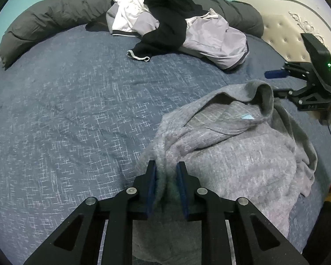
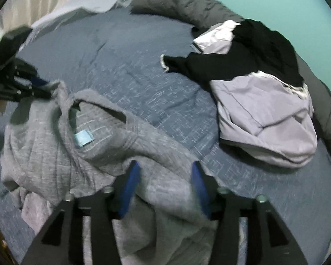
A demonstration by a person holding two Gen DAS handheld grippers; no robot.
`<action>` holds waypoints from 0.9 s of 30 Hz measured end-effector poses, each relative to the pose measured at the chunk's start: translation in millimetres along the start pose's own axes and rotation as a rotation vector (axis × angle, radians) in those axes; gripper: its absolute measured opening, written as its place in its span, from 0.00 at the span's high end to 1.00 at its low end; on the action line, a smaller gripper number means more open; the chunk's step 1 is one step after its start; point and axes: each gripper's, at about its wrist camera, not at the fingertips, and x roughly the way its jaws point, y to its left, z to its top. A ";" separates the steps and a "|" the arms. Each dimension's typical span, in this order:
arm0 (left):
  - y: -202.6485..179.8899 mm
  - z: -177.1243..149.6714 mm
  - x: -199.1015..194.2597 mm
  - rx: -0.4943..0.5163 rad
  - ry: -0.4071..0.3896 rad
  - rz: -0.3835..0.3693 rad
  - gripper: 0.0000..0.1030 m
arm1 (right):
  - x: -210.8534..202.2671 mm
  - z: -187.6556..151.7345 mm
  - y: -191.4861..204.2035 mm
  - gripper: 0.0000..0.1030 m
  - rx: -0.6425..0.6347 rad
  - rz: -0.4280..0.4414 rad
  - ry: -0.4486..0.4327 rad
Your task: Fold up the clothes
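A wide bed fills my view, covered in a blue bedspread flecked with white, with a teal wall behind it and a cream tufted headboard off to one side. A long dark grey bolster curls along the far edge of the bed. In front of it sits a loose heap of unfolded clothes: a black garment draped over a pale lilac one, with some white cloth beneath.

Nearer to me lies the grey knitted sweater, crumpled, neck opening upward, with a small light blue label showing inside the collar.

My left gripper points down at the near edge of the sweater, its blue pads pinching a bunched fold of the knit between them.

My right gripper hovers over another part of the sweater with its jaws spread apart; the picture from that side is smeared, but the fabric seems to lie loose between the pads without being squeezed. In the left camera it appears at the far side of the sweater, near the collar.
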 end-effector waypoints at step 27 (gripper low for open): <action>-8.0 -1.9 -6.5 0.019 -0.030 0.018 0.93 | -10.2 -3.3 -14.9 0.95 -0.031 -0.052 -0.068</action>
